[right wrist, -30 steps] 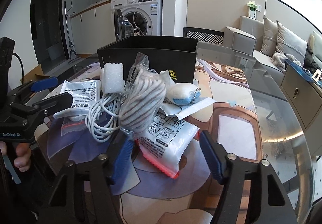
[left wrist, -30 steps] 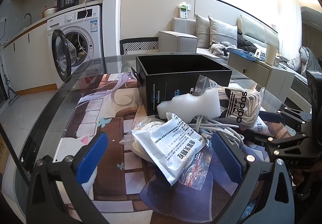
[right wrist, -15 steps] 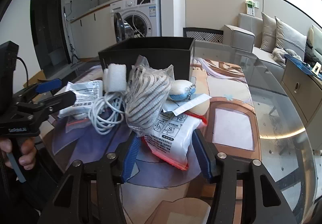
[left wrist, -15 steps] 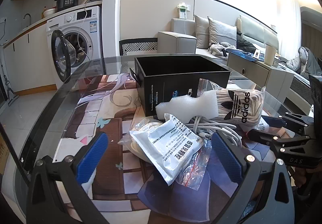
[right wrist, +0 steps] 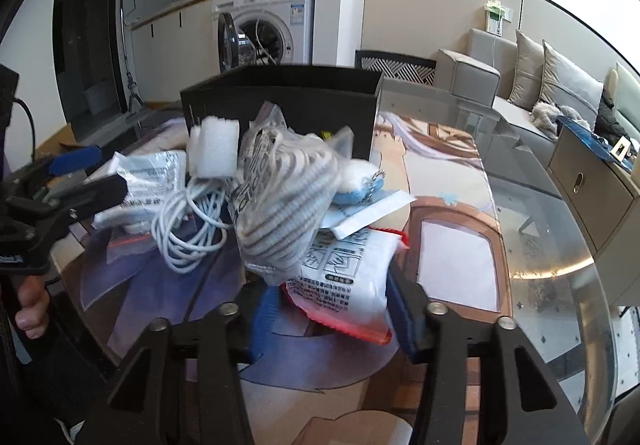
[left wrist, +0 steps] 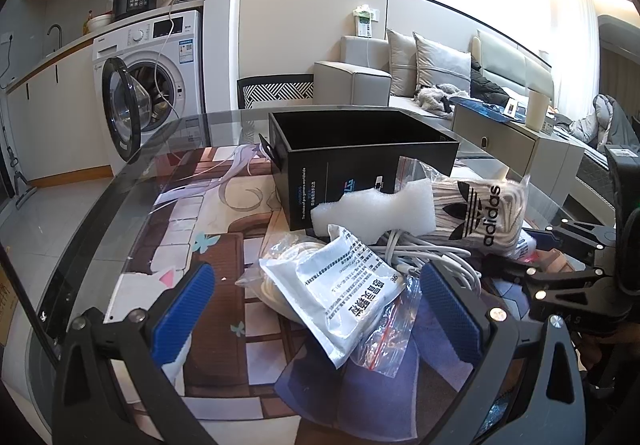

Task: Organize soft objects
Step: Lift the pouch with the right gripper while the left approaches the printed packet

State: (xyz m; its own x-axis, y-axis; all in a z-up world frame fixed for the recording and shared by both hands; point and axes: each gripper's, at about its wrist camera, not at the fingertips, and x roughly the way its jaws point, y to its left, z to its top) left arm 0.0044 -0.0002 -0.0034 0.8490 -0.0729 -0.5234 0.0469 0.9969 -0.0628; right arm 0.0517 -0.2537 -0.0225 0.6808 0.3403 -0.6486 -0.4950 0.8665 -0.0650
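Note:
A pile of soft items lies on the table mat in front of an open black box (left wrist: 362, 161) (right wrist: 280, 105). In it are a bagged striped Adidas cloth (left wrist: 478, 211) (right wrist: 280, 197), a white foam block (left wrist: 372, 211) (right wrist: 214, 151), a coiled white cable (right wrist: 188, 221), a silver printed pouch (left wrist: 340, 285) and a white pouch with a red edge (right wrist: 344, 281). My left gripper (left wrist: 316, 309) is open, its pads either side of the silver pouch. My right gripper (right wrist: 328, 309) has closed in on the red-edged pouch and grips it.
The glass table's curved edge (left wrist: 96, 213) runs along the left. A small white and blue plush with a chain (right wrist: 360, 181) and a paper slip (right wrist: 368, 211) lie behind the pile. A washing machine (left wrist: 148, 77) with its door open and a sofa (left wrist: 432, 73) stand beyond.
My right gripper has moved forward and its jaws have narrowed from wide open onto the red-edged pouch. The left gripper has stayed open and almost still.

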